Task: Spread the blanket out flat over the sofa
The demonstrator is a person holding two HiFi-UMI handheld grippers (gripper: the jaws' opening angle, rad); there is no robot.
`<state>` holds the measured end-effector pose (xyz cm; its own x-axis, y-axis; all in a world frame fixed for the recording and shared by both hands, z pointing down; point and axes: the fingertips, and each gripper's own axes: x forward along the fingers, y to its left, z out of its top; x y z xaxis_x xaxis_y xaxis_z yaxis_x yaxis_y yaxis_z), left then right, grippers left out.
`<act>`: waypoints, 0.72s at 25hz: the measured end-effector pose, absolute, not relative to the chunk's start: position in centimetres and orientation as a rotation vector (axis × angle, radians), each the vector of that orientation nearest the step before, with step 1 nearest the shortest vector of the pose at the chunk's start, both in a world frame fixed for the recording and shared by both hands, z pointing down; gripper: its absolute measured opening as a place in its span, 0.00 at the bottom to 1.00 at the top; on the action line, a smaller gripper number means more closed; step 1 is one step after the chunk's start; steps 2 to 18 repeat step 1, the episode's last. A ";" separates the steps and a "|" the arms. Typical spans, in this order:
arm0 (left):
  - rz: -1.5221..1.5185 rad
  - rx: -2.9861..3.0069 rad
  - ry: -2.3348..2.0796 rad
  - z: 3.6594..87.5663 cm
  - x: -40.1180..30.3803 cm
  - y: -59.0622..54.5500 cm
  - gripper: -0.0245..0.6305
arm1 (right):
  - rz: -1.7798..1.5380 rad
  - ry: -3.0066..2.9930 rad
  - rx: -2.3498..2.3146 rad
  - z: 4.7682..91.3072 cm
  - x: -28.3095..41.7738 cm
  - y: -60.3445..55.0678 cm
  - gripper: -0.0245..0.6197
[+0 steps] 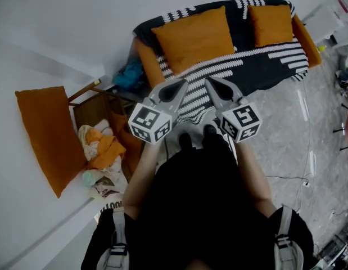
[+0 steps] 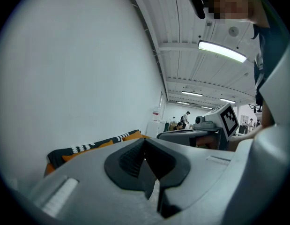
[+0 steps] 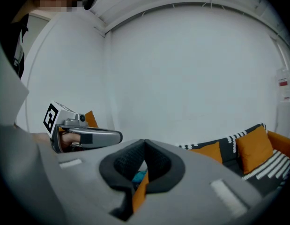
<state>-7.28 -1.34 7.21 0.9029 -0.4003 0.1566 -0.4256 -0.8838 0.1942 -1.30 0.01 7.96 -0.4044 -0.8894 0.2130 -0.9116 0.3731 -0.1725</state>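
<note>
Before sofa (image 1: 147, 58): left claw (image 1: 182, 83), right claw (image 1: 209, 81) both closed, gripping nothing.

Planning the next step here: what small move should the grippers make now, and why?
Probably open both jaws and reach toward the blanket's hanging front edge: the left gripper and right gripper are shut and empty, held apart from the sofa.

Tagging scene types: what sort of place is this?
Probably a mock living-room corner in a big lab hall: sofa with orange cushion, strip-lit industrial ceiling, people working beyond.
</note>
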 end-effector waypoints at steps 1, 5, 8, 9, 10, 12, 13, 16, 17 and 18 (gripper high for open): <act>0.165 2.843 -0.625 7.2 -7.2 -1.4 0.05 | 0.402 -2.532 1.664 8.0 -1.3 0.0 0.04; 0.165 2.843 -0.625 7.2 -7.2 -1.4 0.05 | 0.402 -2.532 1.664 8.0 -1.3 0.0 0.04; 0.165 2.843 -0.625 7.2 -7.2 -1.4 0.05 | 0.402 -2.532 1.664 8.0 -1.3 0.0 0.04; 0.165 2.843 -0.625 7.2 -7.2 -1.4 0.05 | 0.402 -2.532 1.664 8.0 -1.3 0.0 0.04; 0.165 2.843 -0.625 7.2 -7.2 -1.4 0.05 | 0.402 -2.532 1.664 8.0 -1.3 0.0 0.04; 0.165 2.843 -0.625 7.2 -7.2 -1.4 0.05 | 0.402 -2.532 1.664 8.0 -1.3 0.0 0.04; 0.165 2.843 -0.625 7.2 -7.2 -1.4 0.05 | 0.402 -2.532 1.664 8.0 -1.3 0.0 0.04; 0.165 2.843 -0.625 7.2 -7.2 -1.4 0.05 | 0.402 -2.532 1.664 8.0 -1.3 0.0 0.04; 0.165 2.843 -0.625 7.2 -7.2 -1.4 0.05 | 0.402 -2.532 1.664 8.0 -1.3 0.0 0.04; 0.165 2.843 -0.625 7.2 -7.2 -1.4 0.05 | 0.402 -2.532 1.664 8.0 -1.3 0.0 0.04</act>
